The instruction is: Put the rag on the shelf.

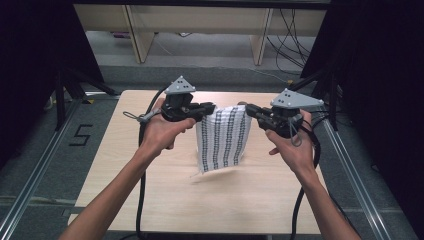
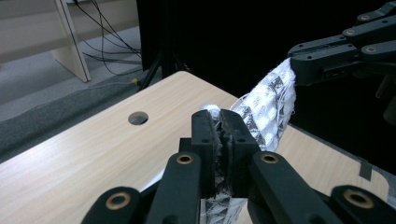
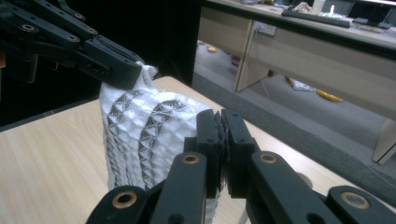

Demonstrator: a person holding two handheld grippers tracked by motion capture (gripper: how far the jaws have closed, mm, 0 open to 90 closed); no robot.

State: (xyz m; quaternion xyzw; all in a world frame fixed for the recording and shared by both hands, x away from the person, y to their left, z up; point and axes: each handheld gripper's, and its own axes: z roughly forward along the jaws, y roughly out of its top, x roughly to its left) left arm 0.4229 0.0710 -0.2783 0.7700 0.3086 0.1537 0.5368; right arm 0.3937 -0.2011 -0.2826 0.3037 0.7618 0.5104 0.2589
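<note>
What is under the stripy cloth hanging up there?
Under the striped cloth, held up by the left gripper and right gripper, lies the bare wooden table. The strip of tabletop behind the hanging cloth is covered, so what lies there cannot be seen.

From above our own side we look forward and down on the table (image 1: 150,200), with both forearms coming in from below. Each gripper camera sits close behind its own fingers, looking along them across the table. Both catch the opposite gripper and the patterned cloth (image 1: 223,137) stretched between them, which the high view shows too.
</note>
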